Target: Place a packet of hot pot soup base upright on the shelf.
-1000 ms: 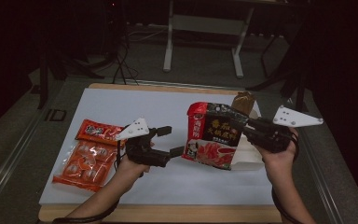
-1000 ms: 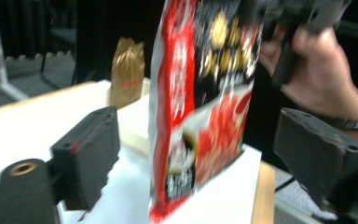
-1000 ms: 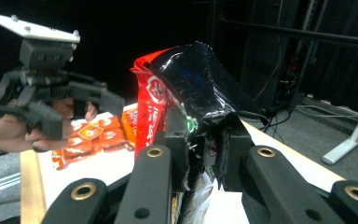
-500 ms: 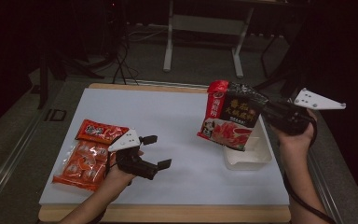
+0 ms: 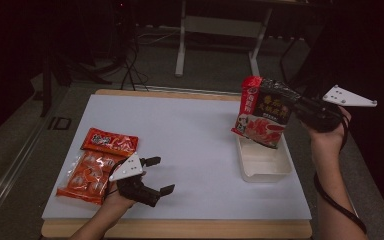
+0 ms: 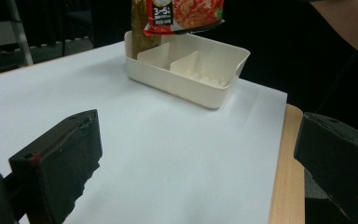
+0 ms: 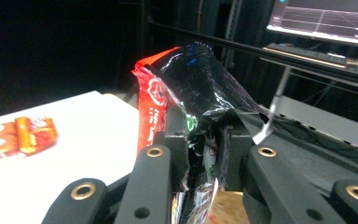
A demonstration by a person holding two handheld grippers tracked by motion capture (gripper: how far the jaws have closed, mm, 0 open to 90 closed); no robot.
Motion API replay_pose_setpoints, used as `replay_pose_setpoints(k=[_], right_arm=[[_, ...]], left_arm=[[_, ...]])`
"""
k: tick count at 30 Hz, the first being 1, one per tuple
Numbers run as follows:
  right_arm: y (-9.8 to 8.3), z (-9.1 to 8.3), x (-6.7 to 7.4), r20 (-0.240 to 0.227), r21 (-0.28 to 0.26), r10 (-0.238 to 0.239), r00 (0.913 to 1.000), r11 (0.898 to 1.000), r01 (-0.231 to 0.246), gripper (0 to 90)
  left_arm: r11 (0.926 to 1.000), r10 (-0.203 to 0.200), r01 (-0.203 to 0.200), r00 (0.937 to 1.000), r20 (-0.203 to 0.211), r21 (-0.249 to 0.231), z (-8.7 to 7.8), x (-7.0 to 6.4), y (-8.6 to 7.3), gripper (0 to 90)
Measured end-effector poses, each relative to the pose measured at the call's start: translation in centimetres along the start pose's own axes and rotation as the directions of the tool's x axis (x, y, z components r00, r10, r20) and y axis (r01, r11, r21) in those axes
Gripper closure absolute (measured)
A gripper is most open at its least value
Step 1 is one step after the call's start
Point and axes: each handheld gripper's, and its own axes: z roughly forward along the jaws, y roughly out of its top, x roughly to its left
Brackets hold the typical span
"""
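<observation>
My right gripper (image 5: 300, 107) is shut on the edge of a black-and-red snack bag (image 5: 262, 112), which it holds upright in the air over a white divided tray (image 5: 262, 170). In the right gripper view the crinkled bag (image 7: 191, 84) is pinched between the jaws of that gripper (image 7: 205, 154). My left gripper (image 5: 160, 175) rests low near the table's front edge. Its jaws have just been opening and stand wide with nothing between them. The left gripper view looks between that gripper's jaws (image 6: 191, 158) across white paper to the tray (image 6: 182, 79) and the bag's lower end (image 6: 182, 14).
Two orange-red snack packs (image 5: 97, 165) lie on the white sheet left of my left hand, small in the right gripper view (image 7: 18, 135). The wooden table edge (image 5: 180, 227) runs along the front. Dark floor, cables and a metal stand lie beyond the table.
The right gripper carried the bag to the right and slightly up, now over the tray. The left gripper drew away from the bag, down toward the front edge, its jaws wider.
</observation>
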Motion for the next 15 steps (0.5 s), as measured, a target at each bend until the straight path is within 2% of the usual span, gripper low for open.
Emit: replay_pose_setpoints(k=[4,6,11,15], right_arm=[[-0.6,0.1,-1.1,0.007,0.021,0.0,1.0,1.0,0.0,77.1],[-1.0,0.3,-1.5,0.014,0.023,-0.005,0.9999,1.0,0.005,77.1],[-2.1,0.8,-2.5,0.007,0.017,-0.029,0.9995,0.999,0.029,77.2],[-3.0,1.4,-3.4,-0.005,0.049,-0.029,0.9996,0.998,0.029,77.3]], left_arm=[[0.9996,-0.026,0.026,0.9996,-0.011,-0.008,-0.3,0.0,-0.7,1.3],[0.9993,-0.035,0.035,0.9994,-0.002,-0.015,-0.4,0.0,-1.1,1.3],[0.9997,-0.016,0.016,0.9998,0.006,-0.016,-0.6,0.0,-2.0,1.4],[1.0,-0.003,0.003,0.9999,0.014,-0.006,-0.8,-0.2,-2.3,1.4]])
